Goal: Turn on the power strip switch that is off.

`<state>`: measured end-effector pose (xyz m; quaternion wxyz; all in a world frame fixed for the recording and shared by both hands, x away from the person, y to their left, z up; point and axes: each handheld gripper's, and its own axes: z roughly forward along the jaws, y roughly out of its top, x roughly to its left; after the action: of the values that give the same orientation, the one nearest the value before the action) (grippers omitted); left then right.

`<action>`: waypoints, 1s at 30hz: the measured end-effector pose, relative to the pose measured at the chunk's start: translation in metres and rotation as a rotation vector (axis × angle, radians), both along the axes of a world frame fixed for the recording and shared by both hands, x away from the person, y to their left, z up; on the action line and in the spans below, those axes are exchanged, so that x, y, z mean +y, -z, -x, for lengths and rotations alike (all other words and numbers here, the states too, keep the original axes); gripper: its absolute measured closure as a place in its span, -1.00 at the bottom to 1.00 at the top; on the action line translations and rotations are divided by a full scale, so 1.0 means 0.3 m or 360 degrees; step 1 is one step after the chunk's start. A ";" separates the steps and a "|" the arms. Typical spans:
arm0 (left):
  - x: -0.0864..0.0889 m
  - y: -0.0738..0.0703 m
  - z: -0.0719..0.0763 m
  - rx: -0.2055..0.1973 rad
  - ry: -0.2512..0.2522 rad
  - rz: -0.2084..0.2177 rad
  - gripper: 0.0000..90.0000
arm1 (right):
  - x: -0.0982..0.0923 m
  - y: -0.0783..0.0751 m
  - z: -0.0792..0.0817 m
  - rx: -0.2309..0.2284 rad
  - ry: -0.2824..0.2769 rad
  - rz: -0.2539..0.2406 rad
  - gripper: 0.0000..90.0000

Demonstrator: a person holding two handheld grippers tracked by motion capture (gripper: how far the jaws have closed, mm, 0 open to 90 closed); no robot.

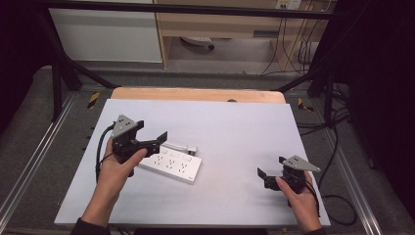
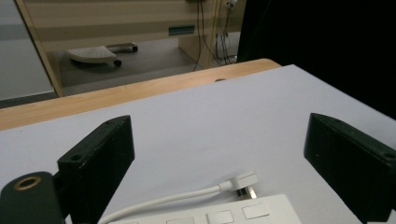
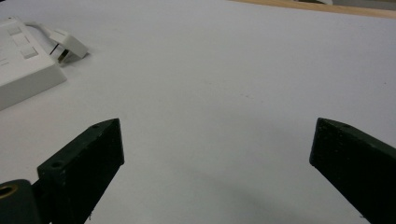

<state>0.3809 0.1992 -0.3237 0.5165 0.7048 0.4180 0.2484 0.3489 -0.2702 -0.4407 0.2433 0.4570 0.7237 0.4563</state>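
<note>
A white power strip [image 1: 171, 164] lies flat on the white table top [image 1: 240, 132], left of centre. Its white cable [image 2: 163, 201] runs along the far side and ends in a flat plug [image 1: 189, 148]. My left gripper [image 1: 150, 131] hovers just over the strip's left end, jaws wide open with nothing between them. In the left gripper view the strip [image 2: 224, 215] and plug [image 2: 243, 181] lie below the left gripper [image 2: 219, 140]. My right gripper [image 1: 271, 166] rests open near the front right of the table, well apart from the strip [image 3: 23, 70] and plug [image 3: 69, 44].
A wooden table edge [image 1: 195, 94] borders the far side of the white surface. Metal frame rails [image 1: 39, 156] run down both sides. Black cables [image 1: 337, 147] trail on the floor at the right. A wheeled base [image 1: 198, 43] sits under the desk behind.
</note>
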 end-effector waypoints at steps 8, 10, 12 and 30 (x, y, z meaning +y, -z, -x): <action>-0.023 0.052 -0.020 0.0048 0.0017 -0.0037 -0.77 | 0.000 0.002 -0.005 0.0014 -0.0010 -0.0007 -0.90; -0.026 0.062 -0.026 0.0061 0.0009 -0.0031 -0.77 | 0.001 0.001 -0.005 0.0014 -0.0020 0.0000 -0.91; -0.026 0.071 -0.029 0.0080 0.0011 -0.0019 -0.76 | 0.001 0.000 -0.003 0.0017 -0.0018 -0.0007 -0.91; -0.022 0.111 -0.051 0.0150 -0.0038 -0.0044 -0.68 | 0.001 0.001 -0.005 0.0017 -0.0023 -0.0003 -0.92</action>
<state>0.3961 0.1925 -0.3569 0.4834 0.7178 0.4467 0.2270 0.3503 -0.2700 -0.4409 0.2358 0.4545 0.7278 0.4563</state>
